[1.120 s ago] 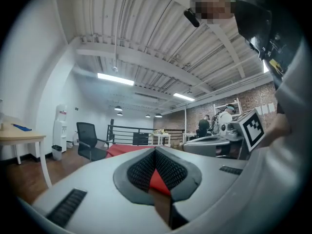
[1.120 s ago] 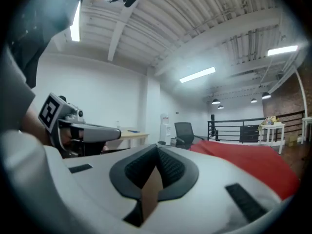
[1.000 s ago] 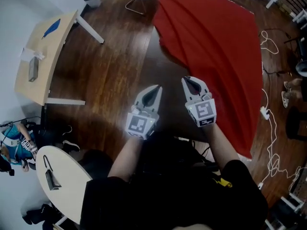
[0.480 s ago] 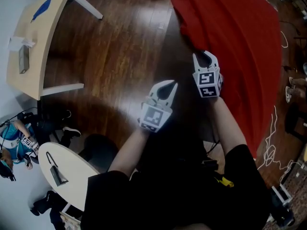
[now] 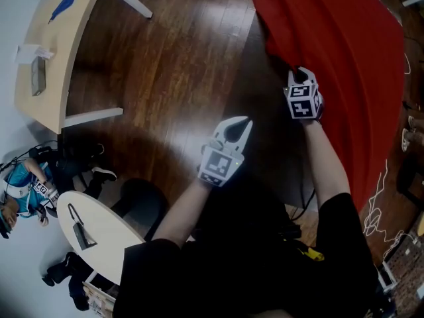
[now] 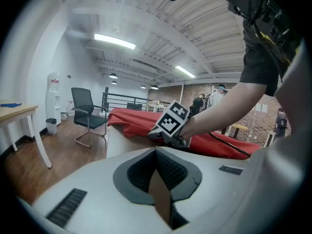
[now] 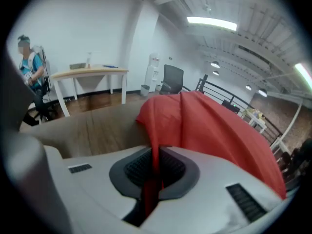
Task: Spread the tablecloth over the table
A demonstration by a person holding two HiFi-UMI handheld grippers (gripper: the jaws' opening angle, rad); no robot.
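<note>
The red tablecloth [image 5: 338, 58] lies bunched over the far right part of the dark table [image 5: 265, 144], with a fold hanging off the right side. My right gripper [image 5: 300, 72] is at the cloth's near left edge. Its jaws have just been closing, and in the right gripper view a fold of the red tablecloth [image 7: 195, 126] runs down between them, pinched by the right gripper [image 7: 155, 156]. My left gripper [image 5: 236, 127] hovers over bare table to the lower left, shut with nothing in it. In the left gripper view the left gripper [image 6: 157, 151] looks toward the right gripper [image 6: 171, 123].
A light wooden desk [image 5: 53, 52] stands at the upper left, a round white table [image 5: 93, 234] at the lower left, with a person [image 5: 20, 191] at the left edge. White cables [image 5: 381, 197] trail on the floor at the right. A black office chair [image 6: 85, 116] stands beyond the table.
My right gripper has reached forward to the cloth's near edge, opened and shut on a fold of it. The left gripper has drifted slightly right and stayed shut.
</note>
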